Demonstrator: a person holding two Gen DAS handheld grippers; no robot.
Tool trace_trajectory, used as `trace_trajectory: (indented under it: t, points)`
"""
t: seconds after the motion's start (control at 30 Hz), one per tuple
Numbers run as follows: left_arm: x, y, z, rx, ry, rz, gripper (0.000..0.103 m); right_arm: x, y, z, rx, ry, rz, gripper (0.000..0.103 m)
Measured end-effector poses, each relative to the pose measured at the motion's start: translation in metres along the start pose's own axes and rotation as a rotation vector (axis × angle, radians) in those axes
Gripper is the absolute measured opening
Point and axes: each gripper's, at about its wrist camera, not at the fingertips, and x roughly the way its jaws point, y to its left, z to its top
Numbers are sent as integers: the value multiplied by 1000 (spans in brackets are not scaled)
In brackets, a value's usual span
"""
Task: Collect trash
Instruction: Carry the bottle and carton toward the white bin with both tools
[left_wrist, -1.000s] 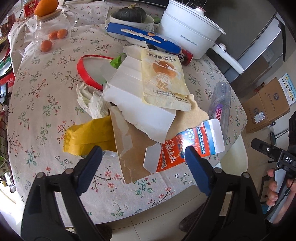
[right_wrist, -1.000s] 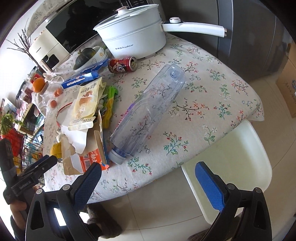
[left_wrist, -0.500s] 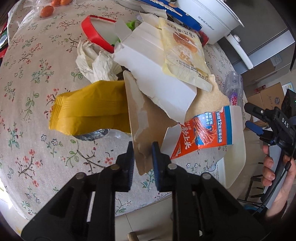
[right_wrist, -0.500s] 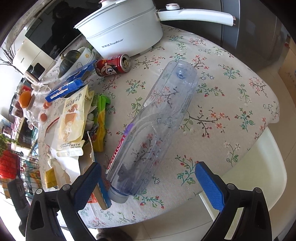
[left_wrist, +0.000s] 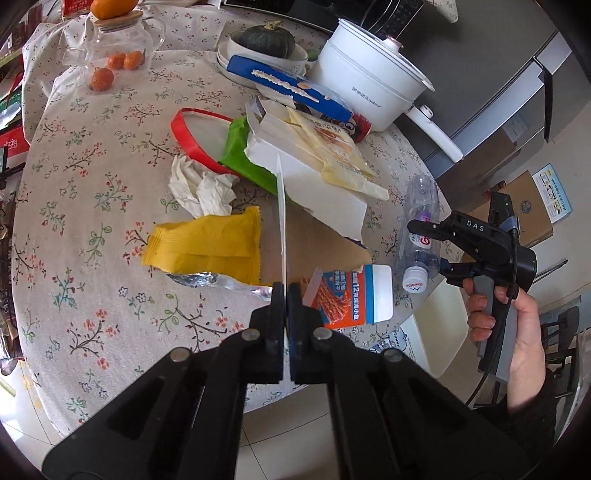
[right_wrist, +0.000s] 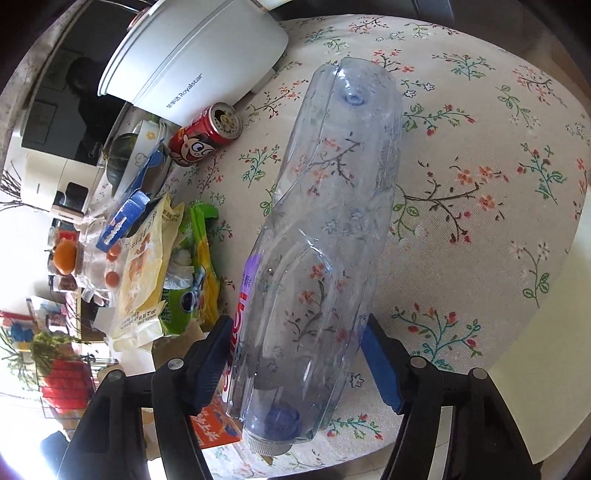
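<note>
My left gripper (left_wrist: 285, 295), wide apart a second ago, is now clamped on the edge of a flattened cardboard carton (left_wrist: 282, 221), tipping it up off the table (left_wrist: 74, 221). My right gripper (right_wrist: 295, 354) is closing around the clear plastic bottle (right_wrist: 332, 221) lying by the table edge, not yet squeezing it. Wrappers, tissue, a red can (right_wrist: 203, 136) remain.
</note>
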Motion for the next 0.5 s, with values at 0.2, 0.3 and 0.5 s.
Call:
trace_trajectory:
  t: [0.2,0.3,0.5]
  points:
    - [-19,1,1,13,-65,-15,2,-35,1,-7,-38,-49,-7,69]
    - [-31,-1,-2,32,-108,-4,2,-52,-1,-14,-72,-63,-14,68]
    - [-42,4,-14,66,-131,30,2,-82,-16,-31,-121,-76,-34,68]
